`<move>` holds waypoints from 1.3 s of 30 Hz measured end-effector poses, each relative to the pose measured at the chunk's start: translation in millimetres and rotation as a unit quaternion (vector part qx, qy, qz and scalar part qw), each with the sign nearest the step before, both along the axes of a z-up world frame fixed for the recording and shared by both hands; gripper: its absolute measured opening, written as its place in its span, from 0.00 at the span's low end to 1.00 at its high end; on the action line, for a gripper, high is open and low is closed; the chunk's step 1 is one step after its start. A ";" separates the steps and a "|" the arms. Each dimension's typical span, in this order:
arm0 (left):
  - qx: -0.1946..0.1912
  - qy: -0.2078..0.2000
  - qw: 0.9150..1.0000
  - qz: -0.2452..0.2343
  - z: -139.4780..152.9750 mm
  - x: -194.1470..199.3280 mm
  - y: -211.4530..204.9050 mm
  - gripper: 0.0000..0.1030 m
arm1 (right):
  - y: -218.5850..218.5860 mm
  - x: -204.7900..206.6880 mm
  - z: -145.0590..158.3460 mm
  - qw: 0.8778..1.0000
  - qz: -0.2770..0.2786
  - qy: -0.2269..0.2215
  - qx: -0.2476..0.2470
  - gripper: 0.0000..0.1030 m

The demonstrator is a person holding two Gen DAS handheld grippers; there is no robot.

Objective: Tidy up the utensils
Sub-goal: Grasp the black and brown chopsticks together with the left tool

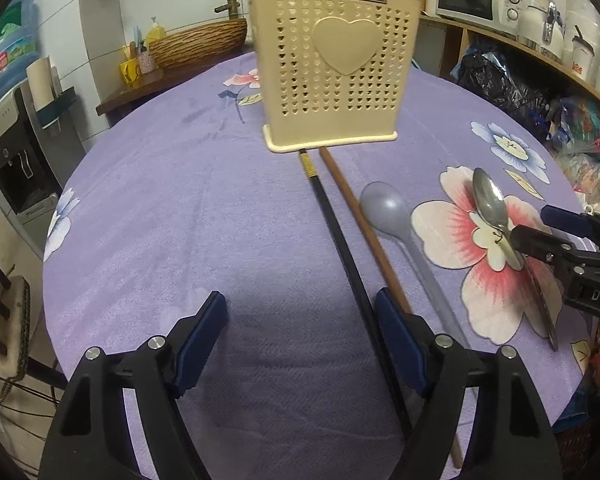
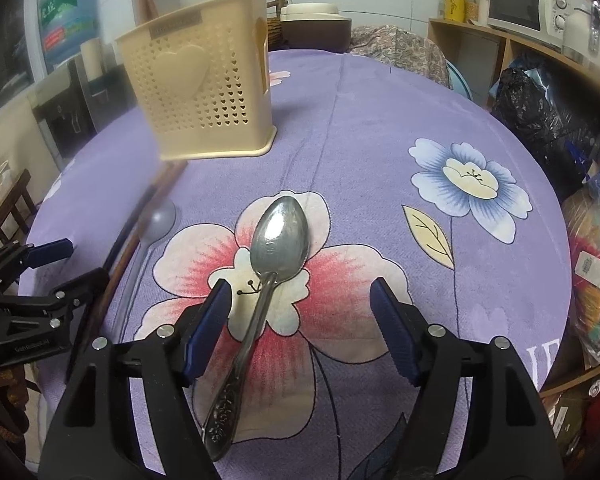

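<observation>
while both grippers' fingers gape unclenched, two chopsticks (image 1: 340, 232), two spoons (image 2: 276, 240) lie before one holder (image 1: 332, 64).

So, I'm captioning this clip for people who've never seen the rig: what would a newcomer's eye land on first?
Probably the cream utensil holder with its big raised heart, standing at the far side of the purple floral tablecloth. Next, the metal spoon lying on a pink flower between the open fingers of the right tool. Beside the open left tool, a black chopstick, a brown chopstick and a grey plastic spoon lie close together.
</observation>
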State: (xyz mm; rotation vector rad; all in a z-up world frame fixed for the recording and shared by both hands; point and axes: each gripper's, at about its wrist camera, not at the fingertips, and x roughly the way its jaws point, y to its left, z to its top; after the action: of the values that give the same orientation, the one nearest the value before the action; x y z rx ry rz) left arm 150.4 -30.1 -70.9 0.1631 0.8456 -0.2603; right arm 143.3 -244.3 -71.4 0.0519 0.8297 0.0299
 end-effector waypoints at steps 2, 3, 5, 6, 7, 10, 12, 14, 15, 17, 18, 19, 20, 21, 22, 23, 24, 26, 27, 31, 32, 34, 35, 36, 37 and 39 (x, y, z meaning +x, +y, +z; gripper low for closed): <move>-0.002 0.001 1.000 0.010 0.1 0.5 10.0 0.73 | -3.1 -0.9 -0.7 1.000 -0.004 0.000 0.002 0.75; -0.003 0.002 1.000 0.013 0.0 1.1 14.4 0.72 | -4.3 -1.2 -1.2 1.000 -0.006 0.002 0.003 0.75; -0.004 0.002 1.000 0.020 0.3 1.9 21.5 0.71 | -5.6 -1.0 -1.7 1.000 -0.007 0.002 0.005 0.75; -0.005 0.002 1.000 0.021 0.4 2.6 23.9 0.71 | -5.5 -0.9 -1.9 1.000 -0.007 0.002 0.005 0.75; -0.006 0.003 1.000 0.020 0.5 3.1 24.5 0.71 | -4.5 -0.6 -1.7 1.000 -0.007 0.002 0.006 0.75; -0.005 0.005 1.000 0.010 1.0 8.6 20.7 0.70 | -2.3 0.4 -1.6 1.000 -0.003 0.003 0.007 0.75; -0.003 0.007 1.000 0.002 1.1 15.4 16.0 0.69 | 0.0 1.7 -1.3 1.000 -0.001 0.004 0.007 0.75; 0.000 0.009 1.000 -0.006 1.3 24.2 11.5 0.69 | 1.6 3.7 -1.8 1.000 -0.002 0.006 0.008 0.75; 0.001 0.010 1.000 -0.010 1.6 28.3 9.3 0.68 | 2.1 5.0 -2.1 1.000 -0.003 0.008 0.010 0.75; 0.002 0.013 1.000 -0.021 3.1 36.9 3.6 0.62 | 1.8 7.8 -2.8 1.000 -0.005 0.011 0.016 0.75; 0.003 0.014 1.000 -0.025 3.7 41.1 0.6 0.58 | 2.1 9.1 -3.3 1.000 -0.005 0.013 0.019 0.75; 0.003 0.016 0.999 -0.028 4.1 43.6 -0.7 0.56 | 3.2 10.7 -3.7 1.000 -0.004 0.015 0.020 0.75; 0.002 0.017 0.999 -0.029 4.7 47.4 -2.9 0.53 | 4.5 12.3 -3.9 1.000 -0.004 0.016 0.020 0.75; 0.004 0.017 0.999 -0.030 4.9 50.6 -5.2 0.49 | 5.9 13.5 -4.1 1.000 -0.003 0.017 0.018 0.75; 0.006 0.017 0.999 -0.031 4.7 52.2 -6.4 0.47 | 7.6 14.9 -4.5 1.000 -0.002 0.018 0.016 0.75; 0.007 0.019 0.999 -0.035 5.1 55.3 -9.1 0.45 | 8.8 15.8 -4.8 1.000 -0.002 0.019 0.015 0.75; 0.006 0.021 0.999 -0.036 5.5 57.7 -11.2 0.43 | 10.0 16.7 -5.1 1.000 -0.002 0.019 0.015 0.74; 0.008 0.022 0.999 -0.039 5.9 61.2 -15.0 0.41 | 10.5 17.8 -5.6 1.000 -0.003 0.020 0.015 0.70; 0.008 0.023 0.999 -0.040 6.1 63.5 -16.9 0.39 | 10.8 18.1 -5.9 1.000 -0.004 0.020 0.015 0.69; 0.006 0.026 0.999 -0.038 6.6 72.5 -22.4 0.35 | 12.8 20.9 -6.7 1.000 -0.006 0.021 0.012 0.64; 0.007 0.026 0.999 -0.037 6.5 74.0 -23.3 0.34 | 14.0 21.5 -6.7 1.000 -0.006 0.021 0.010 0.63; 0.009 0.027 0.999 -0.035 7.2 77.3 -26.1 0.33 | 15.8 23.1 -6.9 1.000 -0.004 0.020 0.006 0.60; 0.011 0.027 0.999 -0.036 7.4 78.9 -28.4 0.32 | 16.6 24.1 -6.9 1.000 -0.004 0.020 0.005 0.59; 0.012 0.027 0.999 -0.036 7.5 79.9 -29.4 0.31 | 17.5 25.3 -6.9 1.000 -0.004 0.021 0.003 0.58; 0.011 0.027 0.999 -0.036 7.8 81.4 -30.2 0.31 | 18.0 26.3 -6.9 1.000 -0.003 0.021 0.002 0.56; 0.011 0.027 0.999 -0.035 7.9 84.0 -31.8 0.30 | 19.3 29.1 -6.7 1.000 -0.001 0.023 -0.001 0.53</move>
State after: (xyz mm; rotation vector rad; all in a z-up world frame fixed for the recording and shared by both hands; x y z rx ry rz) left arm 234.4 -61.8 -63.0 0.2074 0.8981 -0.3213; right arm 172.4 -225.1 -78.1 0.0518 0.8752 0.0254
